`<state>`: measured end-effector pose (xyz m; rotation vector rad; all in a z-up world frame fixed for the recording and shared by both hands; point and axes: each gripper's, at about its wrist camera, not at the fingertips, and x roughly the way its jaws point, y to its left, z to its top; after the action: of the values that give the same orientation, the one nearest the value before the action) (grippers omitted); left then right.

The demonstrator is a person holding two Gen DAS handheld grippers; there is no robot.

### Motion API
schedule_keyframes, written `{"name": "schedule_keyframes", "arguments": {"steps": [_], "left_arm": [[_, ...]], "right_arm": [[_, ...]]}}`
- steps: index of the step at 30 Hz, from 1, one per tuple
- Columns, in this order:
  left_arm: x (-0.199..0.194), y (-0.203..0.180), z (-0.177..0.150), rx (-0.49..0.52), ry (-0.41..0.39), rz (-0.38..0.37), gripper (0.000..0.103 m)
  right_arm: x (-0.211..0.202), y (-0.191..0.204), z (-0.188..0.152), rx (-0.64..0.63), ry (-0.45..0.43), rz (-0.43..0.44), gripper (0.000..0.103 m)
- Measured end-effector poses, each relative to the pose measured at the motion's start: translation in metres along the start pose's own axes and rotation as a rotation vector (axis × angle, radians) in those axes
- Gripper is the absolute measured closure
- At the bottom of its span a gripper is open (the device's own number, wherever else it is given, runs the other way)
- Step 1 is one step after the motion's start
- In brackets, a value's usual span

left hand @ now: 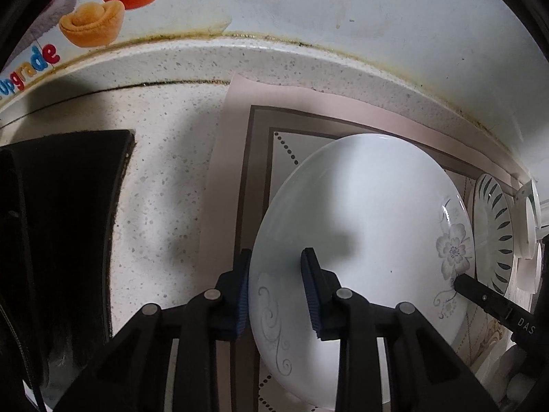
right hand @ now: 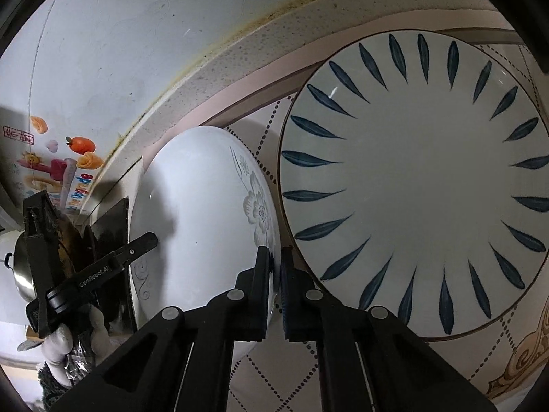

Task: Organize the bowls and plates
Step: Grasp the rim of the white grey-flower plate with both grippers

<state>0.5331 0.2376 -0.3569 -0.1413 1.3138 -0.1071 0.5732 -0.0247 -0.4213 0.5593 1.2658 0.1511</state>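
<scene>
A white plate with grey flower print [left hand: 363, 226] lies on a patterned mat [left hand: 260, 144]. My left gripper [left hand: 278, 292] straddles its left rim, jaws apart, one finger over the plate. My right gripper [right hand: 276, 274] is closed on the plate's opposite rim [right hand: 206, 213]; its finger also shows in the left wrist view [left hand: 480, 295]. The left gripper shows in the right wrist view [right hand: 144, 243]. A larger plate with blue leaf marks [right hand: 418, 185] lies on the mat just right of the flowered plate, and shows in the left wrist view [left hand: 494, 233].
A speckled counter [left hand: 164, 178] meets a white wall [left hand: 343, 7] with fruit stickers [left hand: 92, 24]. A black object [left hand: 68, 226] sits left of the mat. More white dishes [left hand: 530, 219] stand at far right. A metal pot lid [right hand: 20, 267] is at far left.
</scene>
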Motion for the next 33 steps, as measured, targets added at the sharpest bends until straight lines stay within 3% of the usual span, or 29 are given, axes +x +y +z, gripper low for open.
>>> {"name": "schedule_keyframes", "arguments": {"steps": [10, 20, 33], "left_arm": [[-0.024, -0.013, -0.009, 0.003, -0.040, 0.042, 0.082], [-0.061, -0.018, -0.030, -0.045, -0.096, 0.030, 0.082], [-0.137, -0.101, -0.092, -0.020, -0.192, -0.018, 0.082]], "right_arm": [[-0.015, -0.003, 0.000, -0.057, -0.020, 0.008, 0.095], [-0.051, -0.004, -0.004, -0.120, -0.049, 0.036, 0.095], [-0.161, -0.037, -0.043, -0.201, -0.089, 0.093, 0.095]]}}
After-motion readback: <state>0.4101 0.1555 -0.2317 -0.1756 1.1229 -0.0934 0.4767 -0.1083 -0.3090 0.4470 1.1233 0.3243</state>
